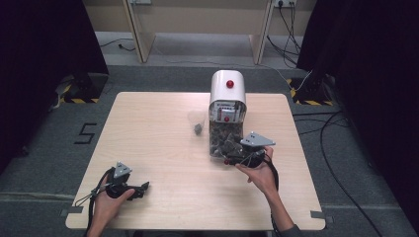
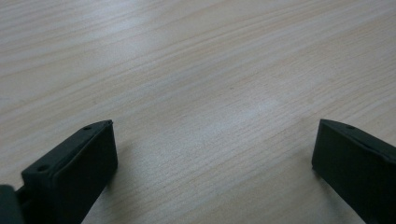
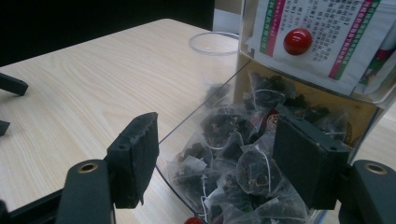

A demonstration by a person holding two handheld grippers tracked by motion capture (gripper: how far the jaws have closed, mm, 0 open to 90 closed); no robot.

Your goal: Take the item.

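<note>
The white-topped dispenser (image 1: pixel 227 116) stands upright past table (image 1: pixel 163 148) centre, its clear drawer of tea bags (image 3: pixel 233 172) running toward six o'clock. The right gripper (image 3: pixel 224 163) straddles it, jaws wide. The left gripper (image 2: pixel 210 163) at seven o'clock gapes empty.

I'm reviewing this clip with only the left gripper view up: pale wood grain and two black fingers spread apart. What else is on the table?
Observer: A white dispenser box with a red knob stands at the far middle of the wooden table, its clear drawer of tea bags pulled open toward the person.
Operator: Where is the other gripper?
Observer: The right gripper is at that drawer, fingers open on either side of the tea bags, nothing held.
Operator: Anything beside the dispenser?
Observer: A clear plastic cup stands just left of it, with something dark at its bottom.
Operator: And my gripper?
Observer: The left gripper is low over the table's near left corner, apart from everything.
</note>
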